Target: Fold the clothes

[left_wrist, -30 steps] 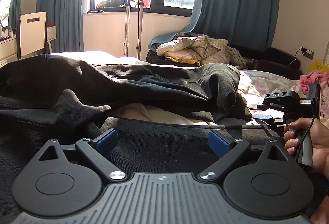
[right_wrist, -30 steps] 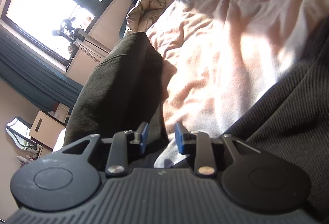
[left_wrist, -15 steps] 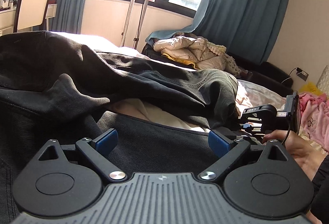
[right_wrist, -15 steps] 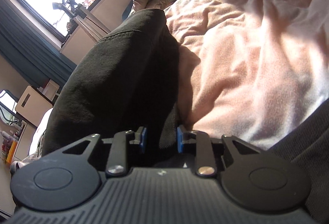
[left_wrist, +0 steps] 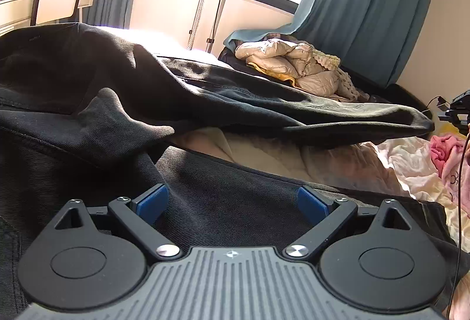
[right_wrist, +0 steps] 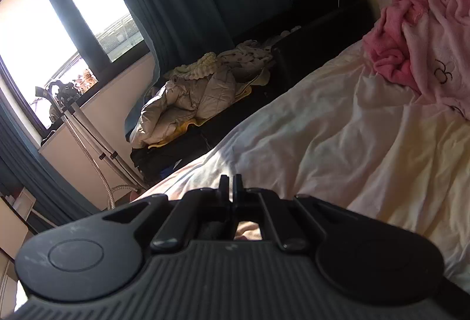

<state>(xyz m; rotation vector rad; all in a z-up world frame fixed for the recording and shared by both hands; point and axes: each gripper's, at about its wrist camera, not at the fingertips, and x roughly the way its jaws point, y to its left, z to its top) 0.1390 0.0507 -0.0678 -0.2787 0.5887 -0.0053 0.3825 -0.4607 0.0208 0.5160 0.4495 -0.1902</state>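
The left gripper (left_wrist: 229, 202) stands wide open over the black trousers (left_wrist: 205, 102), spread on the cream bedsheet (right_wrist: 337, 129). At three o'clock the right gripper (left_wrist: 456, 114) lifts one trouser leg, jaws pinched together on its hem

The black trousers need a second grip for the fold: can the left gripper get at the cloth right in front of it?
Probably yes: the left gripper is open, black trousers lying between its fingers.

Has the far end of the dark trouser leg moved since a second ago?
Yes. In the left wrist view the dark trouser leg's end has been pulled right, away from the beige puffy jacket, toward the pink cloth.
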